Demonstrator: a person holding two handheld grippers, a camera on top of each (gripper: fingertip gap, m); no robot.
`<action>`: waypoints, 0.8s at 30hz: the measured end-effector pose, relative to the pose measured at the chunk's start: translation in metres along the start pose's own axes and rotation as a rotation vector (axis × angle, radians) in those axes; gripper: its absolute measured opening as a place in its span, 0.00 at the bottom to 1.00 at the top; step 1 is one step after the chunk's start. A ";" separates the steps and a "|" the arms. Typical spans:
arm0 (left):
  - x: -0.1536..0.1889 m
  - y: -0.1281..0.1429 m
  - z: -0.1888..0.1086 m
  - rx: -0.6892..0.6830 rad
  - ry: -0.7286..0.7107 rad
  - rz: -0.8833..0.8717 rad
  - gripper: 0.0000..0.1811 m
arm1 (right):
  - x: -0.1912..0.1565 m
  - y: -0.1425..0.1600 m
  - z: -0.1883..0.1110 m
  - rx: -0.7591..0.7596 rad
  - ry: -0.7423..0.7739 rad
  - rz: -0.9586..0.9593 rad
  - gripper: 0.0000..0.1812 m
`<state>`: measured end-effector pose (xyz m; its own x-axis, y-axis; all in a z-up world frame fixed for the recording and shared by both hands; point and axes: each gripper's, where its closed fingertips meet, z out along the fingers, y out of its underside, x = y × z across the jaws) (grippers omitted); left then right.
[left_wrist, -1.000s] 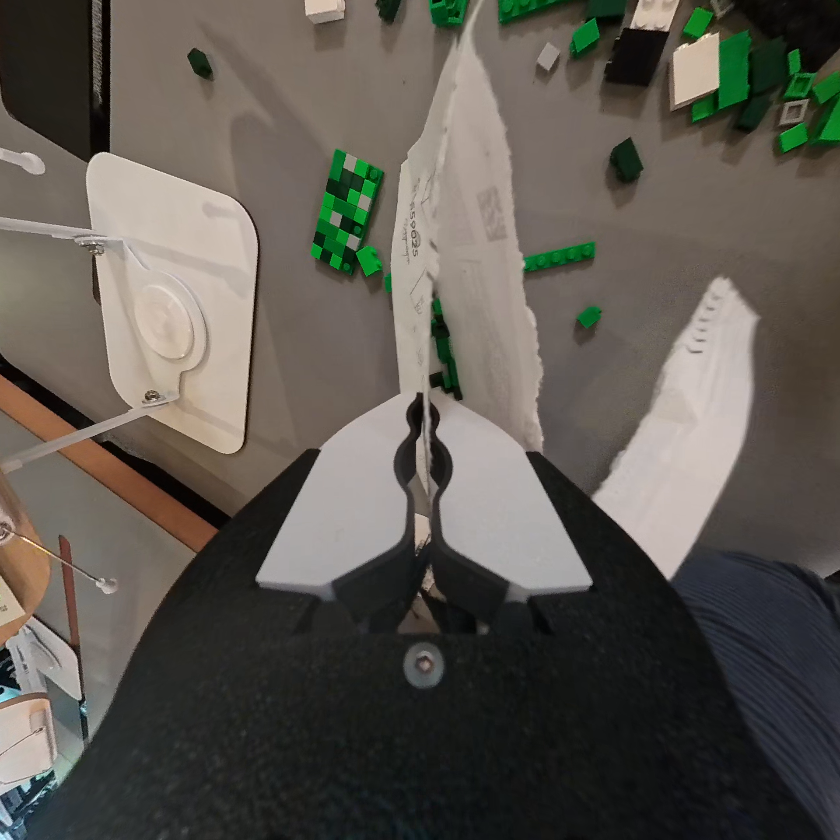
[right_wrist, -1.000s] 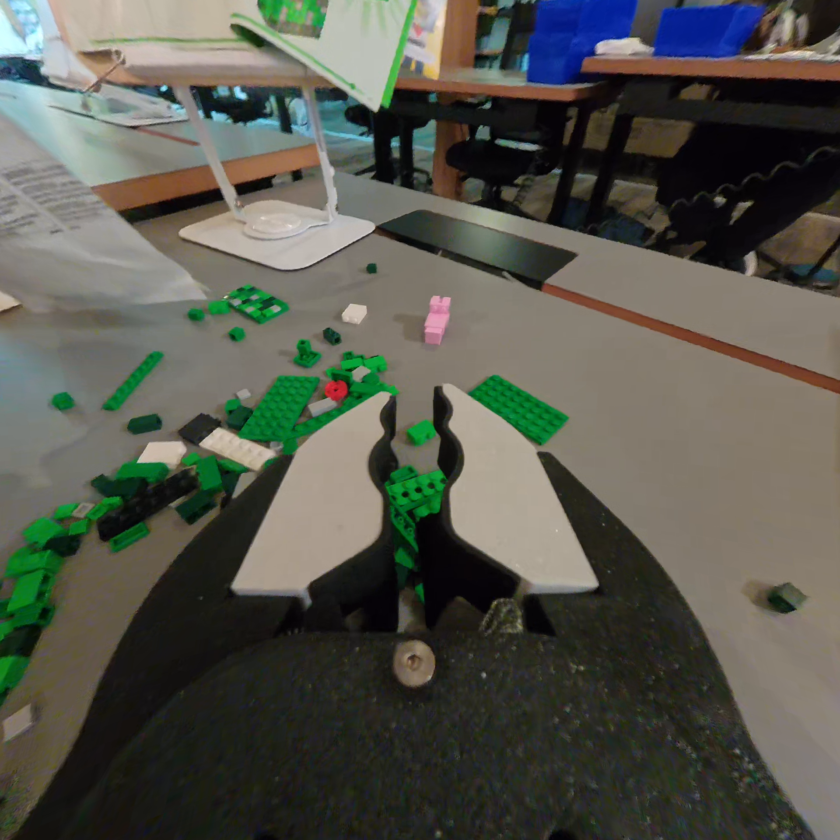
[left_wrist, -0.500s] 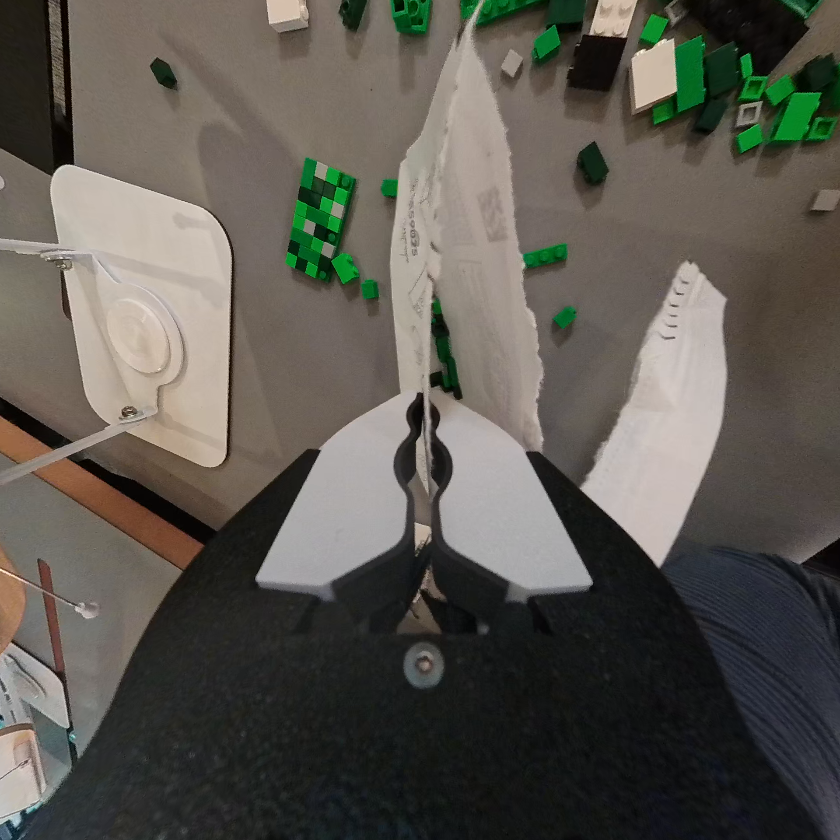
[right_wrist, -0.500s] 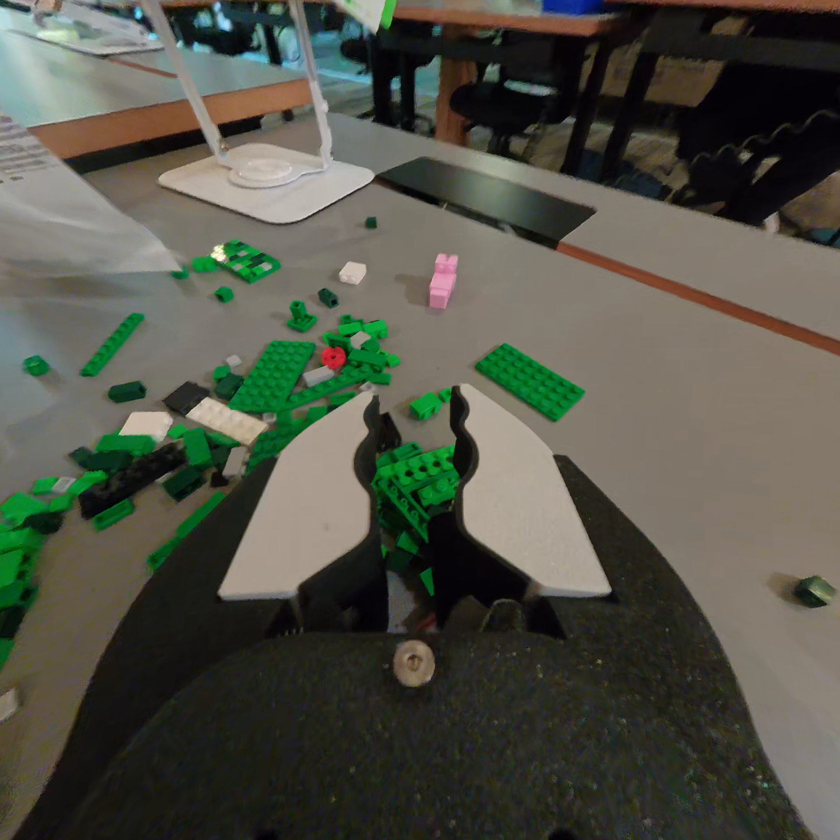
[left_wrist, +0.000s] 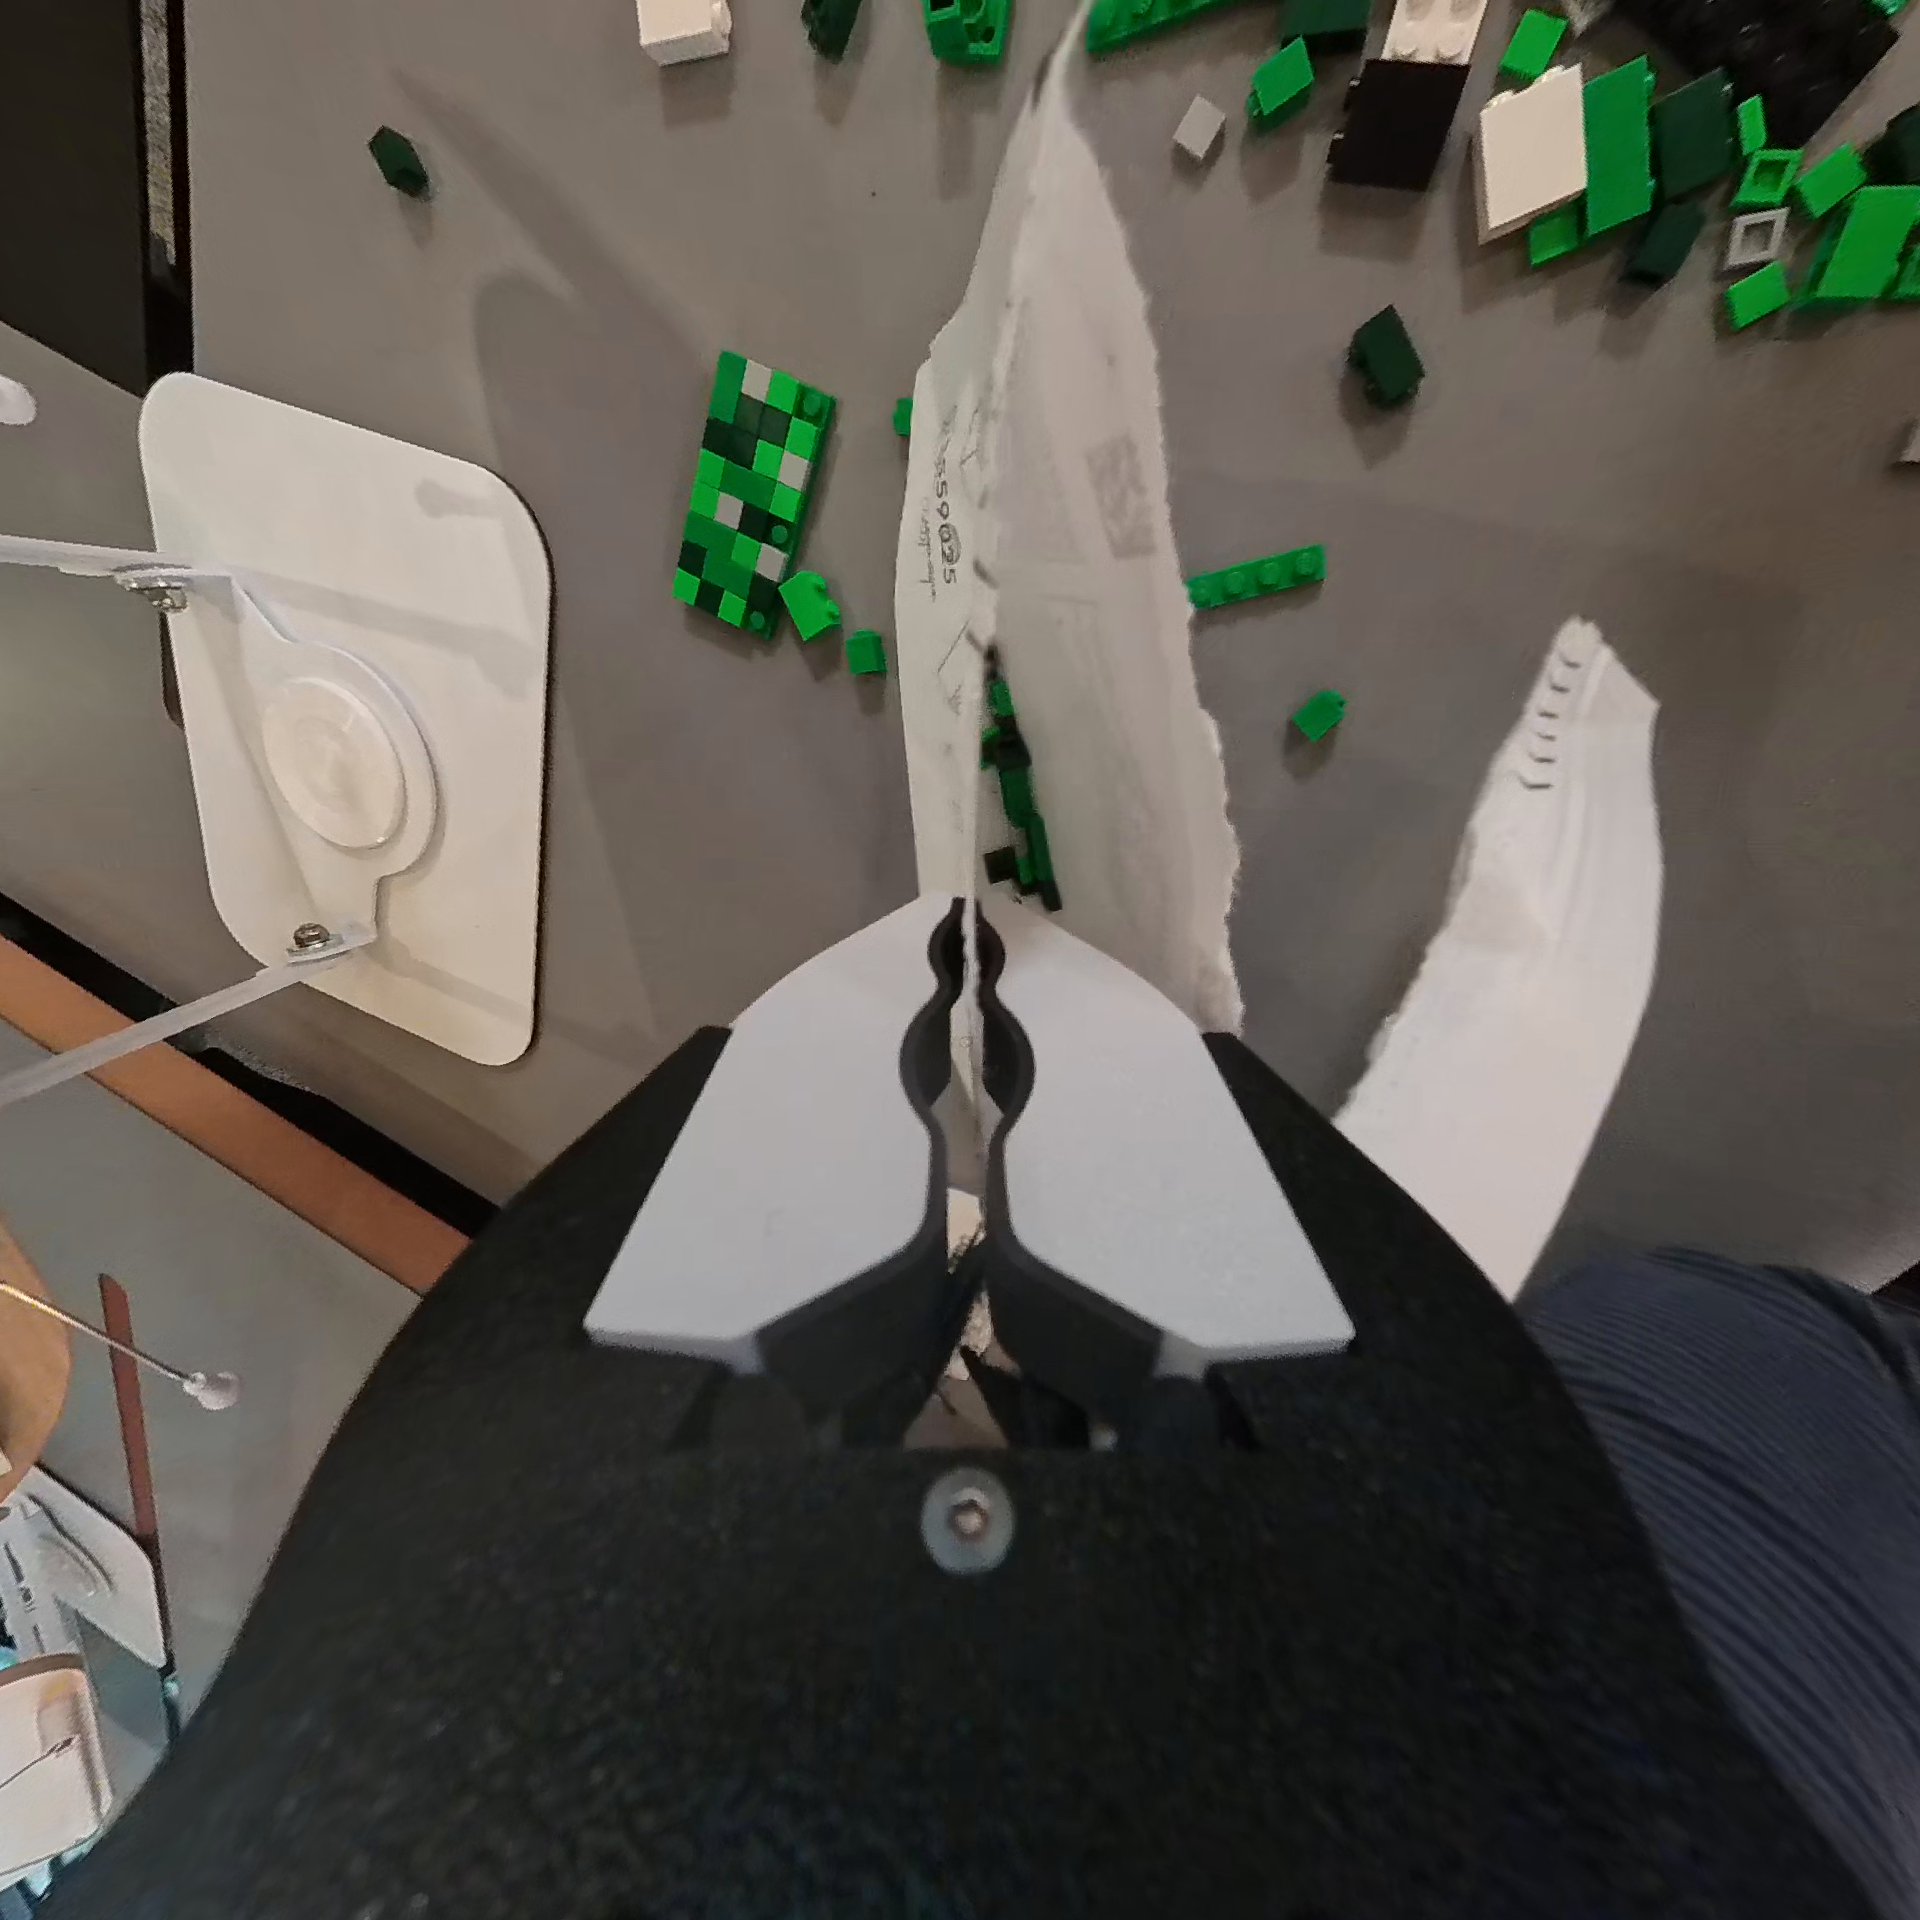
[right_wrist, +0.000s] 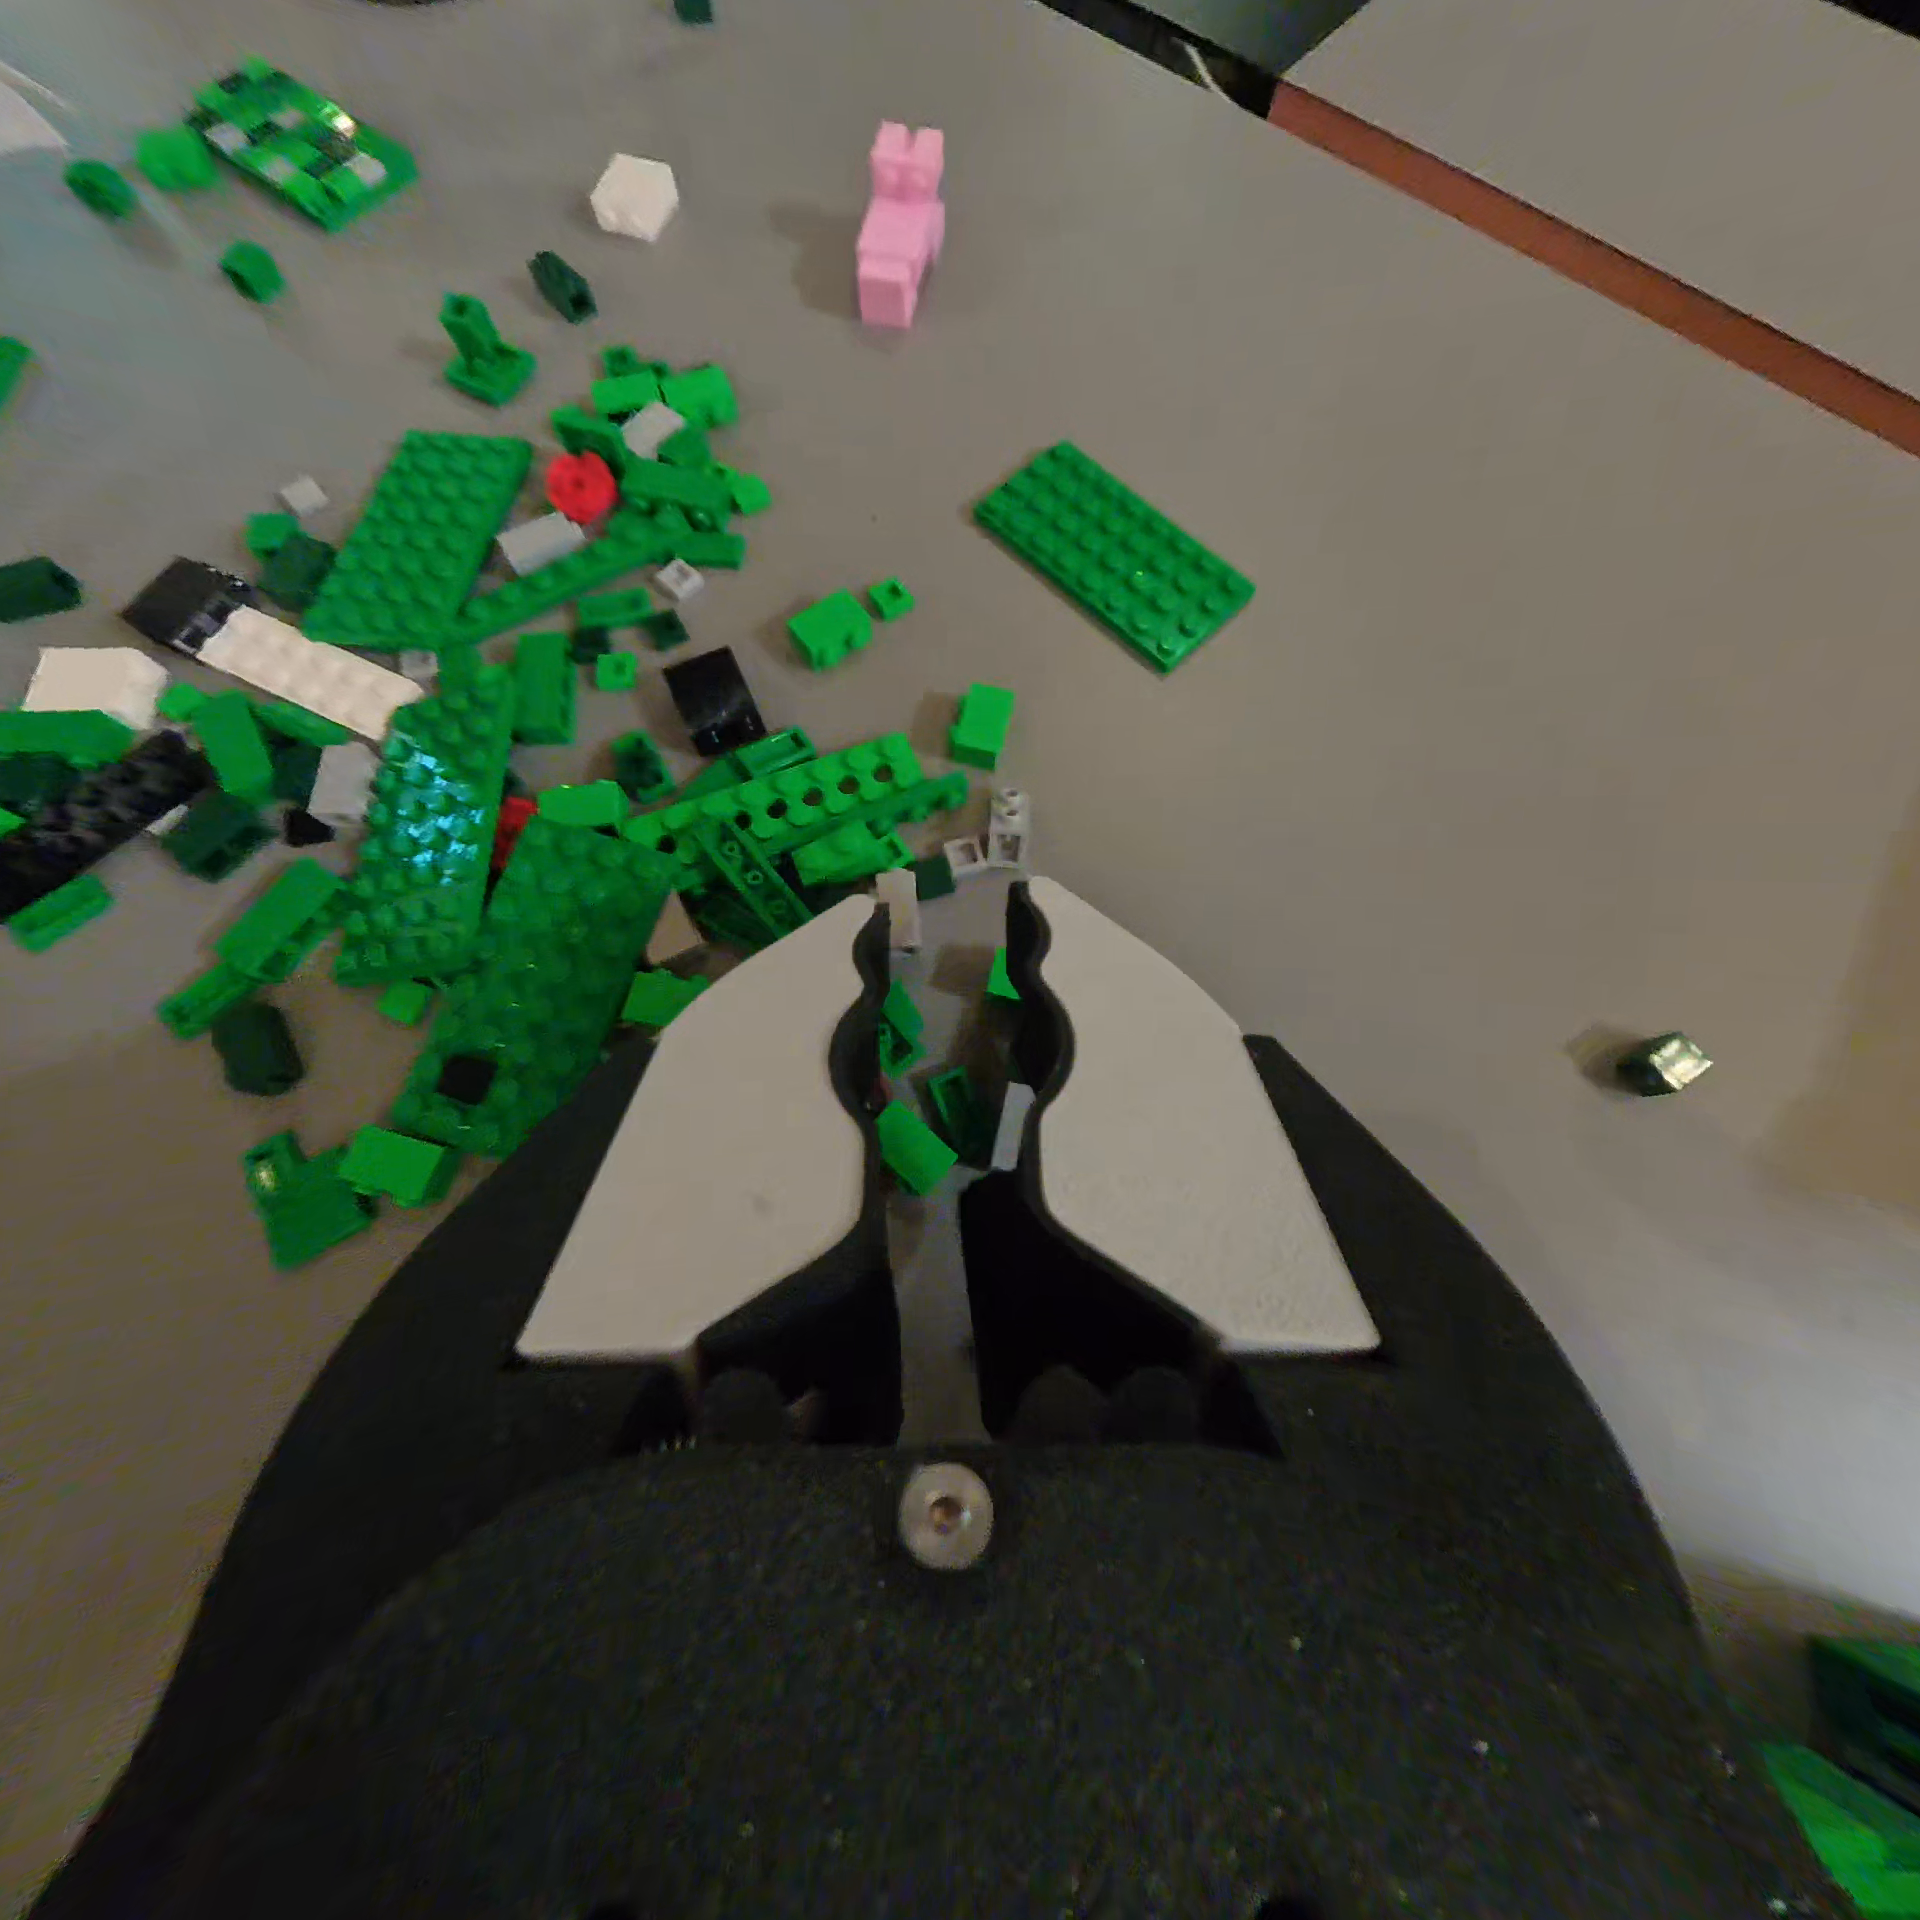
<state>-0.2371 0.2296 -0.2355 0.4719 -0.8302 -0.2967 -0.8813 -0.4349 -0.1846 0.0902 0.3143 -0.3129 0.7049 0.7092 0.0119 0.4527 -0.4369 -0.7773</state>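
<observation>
Loads of bricks (right_wrist: 540, 935) spilled at 10 o'clock; left gripper (left_wrist: 971, 925) pinching torn bag (left_wrist: 1081, 582), jaws pressed tight; right gripper (right_wrist: 951, 904) spread, hovering over strays.

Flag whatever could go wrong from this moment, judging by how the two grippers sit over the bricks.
1. The left gripper is shut on a torn white paper bag; the ragged edge could rip further, and any bricks left inside might spill.
2. The right gripper is open low over the brick pile, with loose small bricks between its fingers; closing here may catch several or scatter them.
</observation>
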 end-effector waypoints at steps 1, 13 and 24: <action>0.000 0.000 0.000 0.004 0.003 -0.001 0.00 | -0.001 -0.001 -0.001 0.000 -0.003 -0.006 0.11; 0.009 -0.010 0.001 0.010 0.017 0.061 0.00 | -0.023 -0.047 0.032 -0.073 -0.202 -0.276 0.07; 0.011 -0.015 0.002 0.010 0.015 0.082 0.00 | -0.005 -0.039 0.072 -0.420 -0.401 -0.429 0.08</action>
<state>-0.2191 0.2277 -0.2379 0.3977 -0.8682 -0.2967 -0.9166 -0.3620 -0.1696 0.0297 0.3678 -0.3280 0.2001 0.9792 -0.0326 0.8733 -0.1934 -0.4472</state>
